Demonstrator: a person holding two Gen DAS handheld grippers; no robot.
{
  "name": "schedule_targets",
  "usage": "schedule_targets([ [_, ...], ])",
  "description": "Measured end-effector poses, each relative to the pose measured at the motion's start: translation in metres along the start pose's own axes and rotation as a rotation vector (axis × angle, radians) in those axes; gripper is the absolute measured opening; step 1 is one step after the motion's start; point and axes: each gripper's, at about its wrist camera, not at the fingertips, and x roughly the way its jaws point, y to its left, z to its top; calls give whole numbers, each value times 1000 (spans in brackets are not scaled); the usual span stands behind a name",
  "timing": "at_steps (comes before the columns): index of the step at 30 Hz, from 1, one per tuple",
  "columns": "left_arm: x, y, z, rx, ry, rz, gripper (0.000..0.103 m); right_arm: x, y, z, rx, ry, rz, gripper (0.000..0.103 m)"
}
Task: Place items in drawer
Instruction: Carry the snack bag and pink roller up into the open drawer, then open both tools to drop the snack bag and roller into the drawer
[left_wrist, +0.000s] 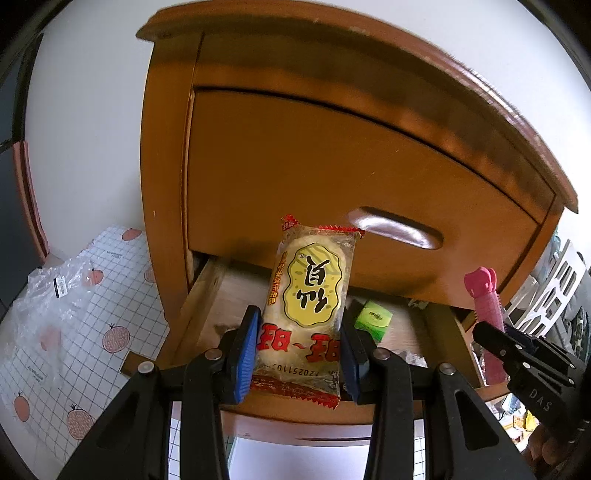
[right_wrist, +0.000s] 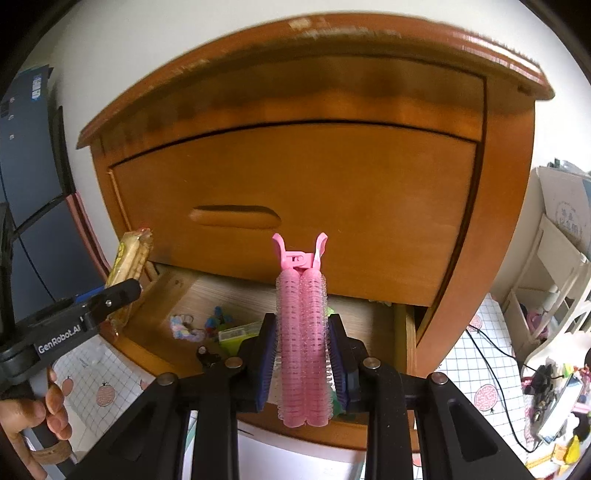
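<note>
Carrying both items toward the open drawer (left_wrist: 207, 295), the person had each gripper loaded and poised above the drawer's front edge. The left gripper (left_wrist: 301, 343) was clamped on a snack packet (left_wrist: 308, 302), its blue pads pressing the packet's long sides, the packet held lengthwise over the middle of the drawer's front rail. The right gripper (right_wrist: 303, 354) was closed on a pink hair roller clip (right_wrist: 302, 332), which stood upright between the pads with its forked lever end pointing toward the closed upper drawer (right_wrist: 295, 206). The step in hand looked like the approach before release; neither item had reached the drawer floor. The next move would likely call for lowering each gripper past the front rail and under the upper drawer's lower edge, then opening over a bare patch of the floor, clear of the green packet (left_wrist: 373, 319) and small bits already lying inside. The snack packet was a flat, clear wrapper with red crimped ends, a yellow oval label and large red characters; it looked light and stiff enough to drop flat. The roller clip was twin bristled pink cylinders joined by a hinge, probably apt to roll or snag.
</note>
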Motion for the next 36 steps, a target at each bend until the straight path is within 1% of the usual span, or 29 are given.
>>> schedule_targets([
  [7, 23, -1, -3, 13, 44, 5, 41, 24, -8, -1, -1, 51, -23, 29],
  [16, 46, -4, -14, 19, 107, 8, 41, 49, -21, -13, 27, 120, -33, 29],
  [21, 48, -6, -16, 40, 110, 17, 42, 54, -22, -16, 23, 134, -33, 30],
  [23, 48, -6, -15, 40, 111, 17, 45, 55, -21, -17, 18, 138, -35, 33],
  [24, 48, -5, -15, 37, 110, 19, 49, 54, -21, -17, 19, 137, -38, 36],
  [25, 49, -3, -14, 35, 106, 20, 50, 54, -21, -17, 20, 136, -41, 42],
  [27, 49, -4, -17, 37, 103, 23, 51, 52, -22, -17, 23, 131, -46, 50],
  [29, 44, -9, -18, 44, 103, 27, 54, 50, -22, -17, 26, 127, -51, 54],
  [31, 43, -9, -17, 44, 101, 36, 65, 48, -25, -17, 33, 126, -54, 63],
  [32, 42, -8, -16, 38, 98, 37, 73, 47, -26, -17, 37, 125, -55, 65],
  [33, 42, -7, -16, 32, 96, 39, 75, 46, -25, -19, 39, 124, -56, 67],
  [36, 40, -7, -14, 26, 88, 47, 75, 43, -23, -18, 40, 122, -62, 73],
])
